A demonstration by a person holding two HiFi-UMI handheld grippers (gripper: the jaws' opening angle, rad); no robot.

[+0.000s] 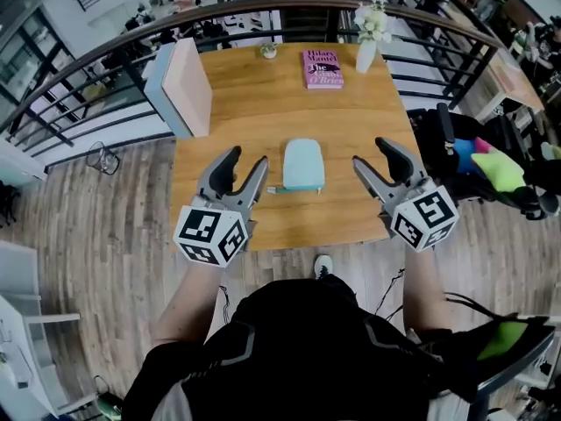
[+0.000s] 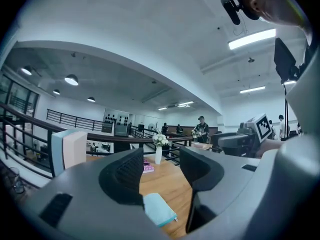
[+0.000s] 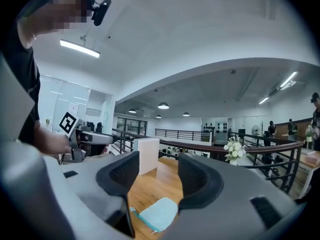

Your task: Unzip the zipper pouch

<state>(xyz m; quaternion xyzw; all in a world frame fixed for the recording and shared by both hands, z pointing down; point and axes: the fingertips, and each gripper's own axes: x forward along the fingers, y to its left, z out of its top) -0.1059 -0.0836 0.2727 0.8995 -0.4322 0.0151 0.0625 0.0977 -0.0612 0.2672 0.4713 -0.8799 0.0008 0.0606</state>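
A pale teal zipper pouch (image 1: 303, 164) lies flat on the wooden table (image 1: 263, 121), near its front edge. Its zipper pull (image 1: 273, 189) sticks out at the lower left corner. My left gripper (image 1: 246, 160) hovers just left of the pouch, open and empty. My right gripper (image 1: 372, 154) hovers to the pouch's right, also open with nothing between its jaws. In the left gripper view the pouch (image 2: 159, 209) shows low between the jaws of that gripper (image 2: 160, 166). In the right gripper view the pouch (image 3: 159, 214) lies below the jaws of that gripper (image 3: 157, 171). Neither gripper touches it.
A white and blue box (image 1: 182, 86) stands at the table's left edge. At the far edge are a pink book (image 1: 323, 67), a white vase with flowers (image 1: 368, 46) and a small pot (image 1: 268, 51). A dark railing (image 1: 105, 46) curves behind the table. A black chair (image 1: 456, 147) stands at the right.
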